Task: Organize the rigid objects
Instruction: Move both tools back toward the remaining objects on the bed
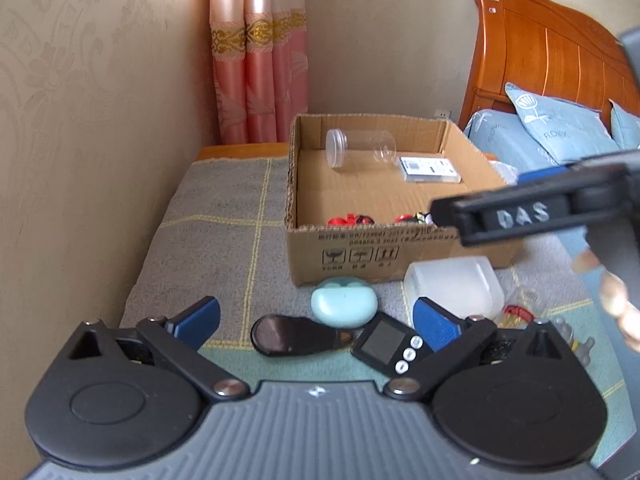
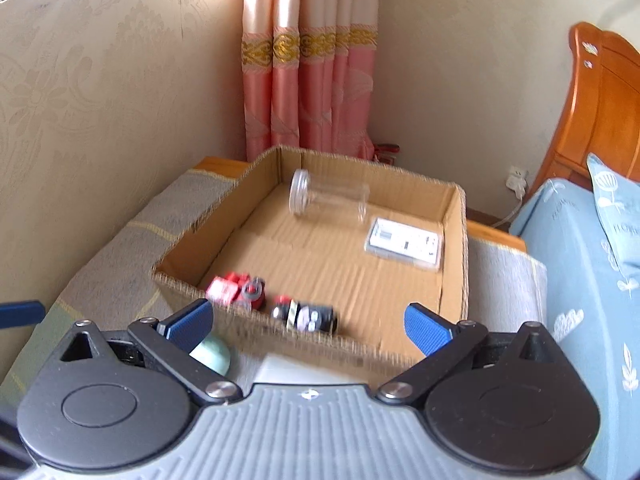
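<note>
A cardboard box stands on a grey checked cloth. Inside lie a clear jar, a flat white package, a red toy and a dark can. In front of the box rest a mint case, a black spoon-shaped object, a small black timer and a translucent white container. My left gripper hangs open just above the spoon and timer, holding nothing. My right gripper is open and empty over the box's near wall; its arm crosses the left wrist view.
A wall runs along the left and a pink curtain hangs behind the box. A bed with blue pillows and a wooden headboard lies to the right. Small cluttered items sit right of the white container. A person's fingers show at the right edge.
</note>
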The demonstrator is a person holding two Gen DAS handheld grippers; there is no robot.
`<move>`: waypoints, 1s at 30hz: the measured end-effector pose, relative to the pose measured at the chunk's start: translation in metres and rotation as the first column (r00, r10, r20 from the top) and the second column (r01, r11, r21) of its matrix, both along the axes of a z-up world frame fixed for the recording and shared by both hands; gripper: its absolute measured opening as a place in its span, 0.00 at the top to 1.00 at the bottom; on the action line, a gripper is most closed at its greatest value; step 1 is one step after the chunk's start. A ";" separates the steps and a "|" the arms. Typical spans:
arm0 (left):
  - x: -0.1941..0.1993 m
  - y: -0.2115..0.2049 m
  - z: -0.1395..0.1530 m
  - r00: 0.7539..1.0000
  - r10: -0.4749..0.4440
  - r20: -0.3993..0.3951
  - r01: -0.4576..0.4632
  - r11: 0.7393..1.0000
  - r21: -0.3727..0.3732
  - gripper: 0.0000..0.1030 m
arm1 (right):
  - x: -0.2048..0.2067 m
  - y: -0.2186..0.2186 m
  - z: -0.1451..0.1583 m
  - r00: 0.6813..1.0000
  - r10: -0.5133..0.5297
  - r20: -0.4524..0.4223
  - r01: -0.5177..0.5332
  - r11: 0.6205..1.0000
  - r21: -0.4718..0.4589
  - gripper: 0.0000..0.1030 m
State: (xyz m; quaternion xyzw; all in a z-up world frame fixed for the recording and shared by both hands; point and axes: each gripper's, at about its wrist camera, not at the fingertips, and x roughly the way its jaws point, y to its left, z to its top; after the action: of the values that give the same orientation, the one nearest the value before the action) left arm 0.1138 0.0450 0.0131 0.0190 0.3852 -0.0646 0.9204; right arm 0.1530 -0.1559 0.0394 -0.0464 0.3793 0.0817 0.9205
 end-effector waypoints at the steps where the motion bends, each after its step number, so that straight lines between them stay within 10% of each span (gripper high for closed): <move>1: -0.003 0.001 -0.002 1.000 -0.001 -0.005 0.001 1.000 0.002 0.01 | -0.010 0.000 -0.002 1.000 -0.012 -0.011 0.012 1.000 -0.003 0.00; 30: -0.030 -0.028 -0.043 0.988 -0.064 -0.139 0.072 0.996 0.057 0.01 | -0.132 -0.057 -0.071 0.969 -0.232 -0.083 0.228 0.972 -0.048 0.00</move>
State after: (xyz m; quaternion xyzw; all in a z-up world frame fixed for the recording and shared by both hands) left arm 0.0836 0.0168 -0.0302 0.0560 0.4485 -0.0852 0.8879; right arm 0.0206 -0.2127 -0.0318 -0.0158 0.4238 -0.0308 0.9051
